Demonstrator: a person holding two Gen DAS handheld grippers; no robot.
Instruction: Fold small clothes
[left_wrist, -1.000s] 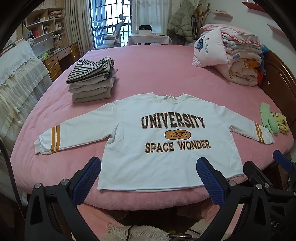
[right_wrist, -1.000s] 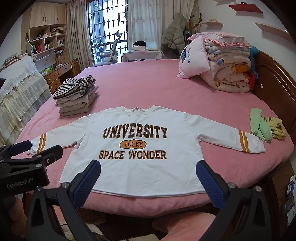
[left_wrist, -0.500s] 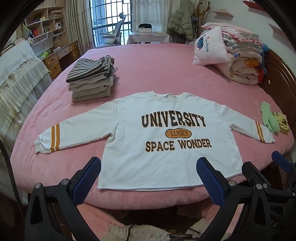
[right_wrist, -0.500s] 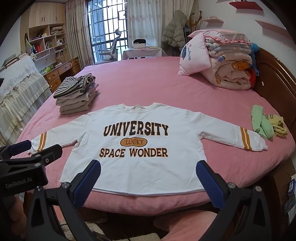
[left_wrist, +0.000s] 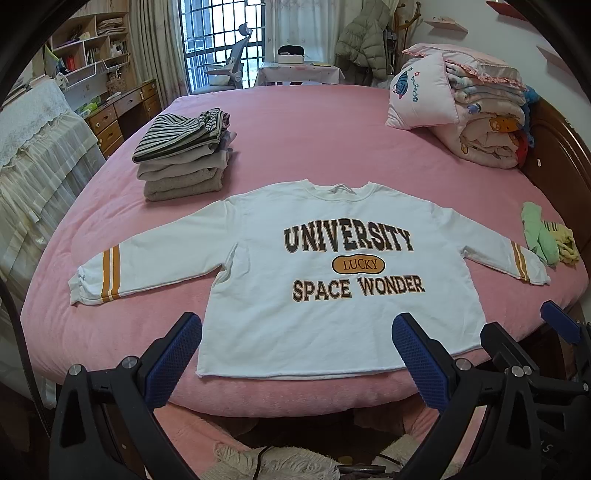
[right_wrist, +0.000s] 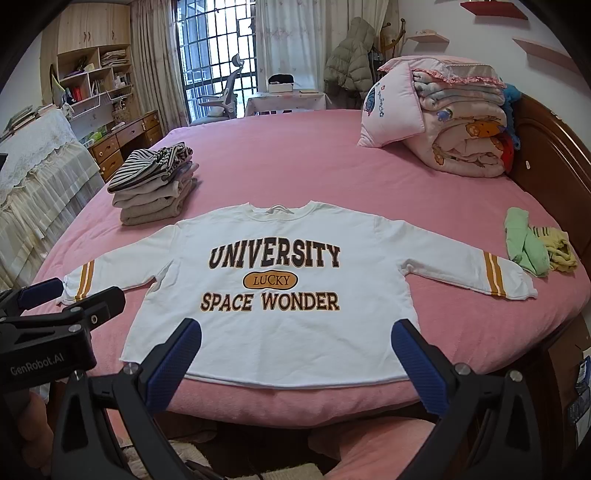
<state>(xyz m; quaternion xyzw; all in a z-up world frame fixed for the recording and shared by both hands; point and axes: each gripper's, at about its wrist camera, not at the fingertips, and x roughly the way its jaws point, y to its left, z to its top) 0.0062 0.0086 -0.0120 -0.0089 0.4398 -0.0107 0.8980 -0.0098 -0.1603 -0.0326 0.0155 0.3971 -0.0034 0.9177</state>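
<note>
A white sweatshirt (left_wrist: 332, 310) (right_wrist: 280, 339) printed "UNIVERSITY LUCKY SPACE WONDER" lies flat, front up, on the pink bed (left_wrist: 303, 133), sleeves spread, hem near the front edge. My left gripper (left_wrist: 295, 354) hovers open in front of the hem, nothing between its blue pads. My right gripper (right_wrist: 295, 360) is likewise open and short of the hem, holding nothing. In the right wrist view the left gripper (right_wrist: 55, 299) shows at the left by the striped left cuff. In the left wrist view the right gripper's fingertip (left_wrist: 559, 321) shows at the right edge.
A stack of folded clothes (left_wrist: 183, 162) (right_wrist: 155, 184) sits back left on the bed. Green and yellow small garments (left_wrist: 546, 240) (right_wrist: 535, 247) lie at the right edge. Rolled quilts and a pillow (left_wrist: 461, 110) fill the back right by the wooden headboard (right_wrist: 554, 147).
Both grippers have drifted very slightly; the sweatshirt sits a little lower in view. Nothing was taken hold of or let go.
</note>
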